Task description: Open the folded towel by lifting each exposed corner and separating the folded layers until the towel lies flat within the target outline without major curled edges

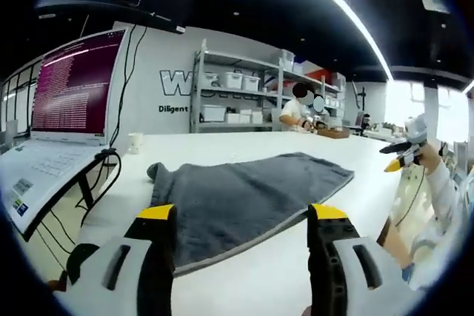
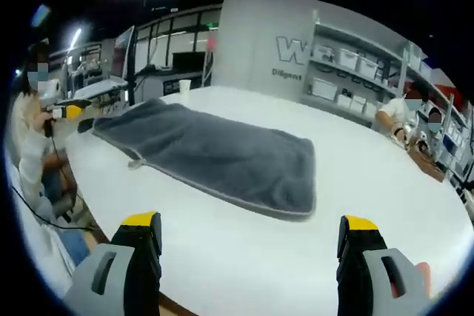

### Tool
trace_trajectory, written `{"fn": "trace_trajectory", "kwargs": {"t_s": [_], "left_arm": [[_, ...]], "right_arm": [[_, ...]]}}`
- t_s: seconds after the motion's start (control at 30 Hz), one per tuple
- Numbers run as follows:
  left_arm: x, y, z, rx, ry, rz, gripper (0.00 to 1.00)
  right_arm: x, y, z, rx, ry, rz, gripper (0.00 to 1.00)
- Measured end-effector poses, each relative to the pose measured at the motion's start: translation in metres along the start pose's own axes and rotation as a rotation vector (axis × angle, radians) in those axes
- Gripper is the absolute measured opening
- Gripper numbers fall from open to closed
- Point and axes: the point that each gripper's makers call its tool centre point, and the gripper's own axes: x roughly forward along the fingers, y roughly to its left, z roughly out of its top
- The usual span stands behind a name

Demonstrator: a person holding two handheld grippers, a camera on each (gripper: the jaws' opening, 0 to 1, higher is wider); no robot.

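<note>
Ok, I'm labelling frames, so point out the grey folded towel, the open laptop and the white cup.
Grey folded towel (image 1: 244, 194), left gripper view, middle of its top layer.
Open laptop (image 1: 74, 90), left gripper view, its lit screen.
White cup (image 1: 135, 143), left gripper view, its side wall.

Grey tool (image 1: 244, 231) with yellow tips; white sleeve (image 1: 444, 183).

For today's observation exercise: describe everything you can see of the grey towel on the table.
The grey towel is soft, plush-looking cloth with a paler stitched border. It lies roughly rectangular on the white table, mostly flat, with one end bunched. In the left gripper view, its near edge lies between the open jaws of the left tool; neither tool touches it.
</note>
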Motion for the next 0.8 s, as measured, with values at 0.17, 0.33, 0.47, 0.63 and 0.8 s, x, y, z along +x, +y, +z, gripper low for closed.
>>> {"fn": "trace_trajectory", "kwargs": {"t_s": [0.17, 0.33, 0.47, 0.63, 0.8], "left_arm": [[-0.001, -0.005, -0.002, 0.002, 0.022, -0.020, 0.84], [-0.002, -0.002, -0.001, 0.051, 0.013, -0.012, 0.95], [-0.004, 0.001, 0.000, 0.034, 0.014, -0.019, 0.97], [-0.006, 0.000, -0.003, 0.014, 0.026, -0.042, 0.99], [-0.010, 0.000, -0.001, 0.002, 0.013, -0.056, 0.99]], "right_arm": [[0.017, -0.005, -0.007, 0.040, 0.019, 0.027, 0.99], [0.031, -0.013, -0.008, 0.063, 0.024, 0.018, 0.99], [0.042, -0.017, -0.011, 0.067, 0.032, 0.022, 0.99], [0.058, -0.020, -0.021, 0.122, 0.045, 0.046, 0.99], [0.070, -0.020, -0.026, 0.213, 0.030, 0.094, 0.99]]}}
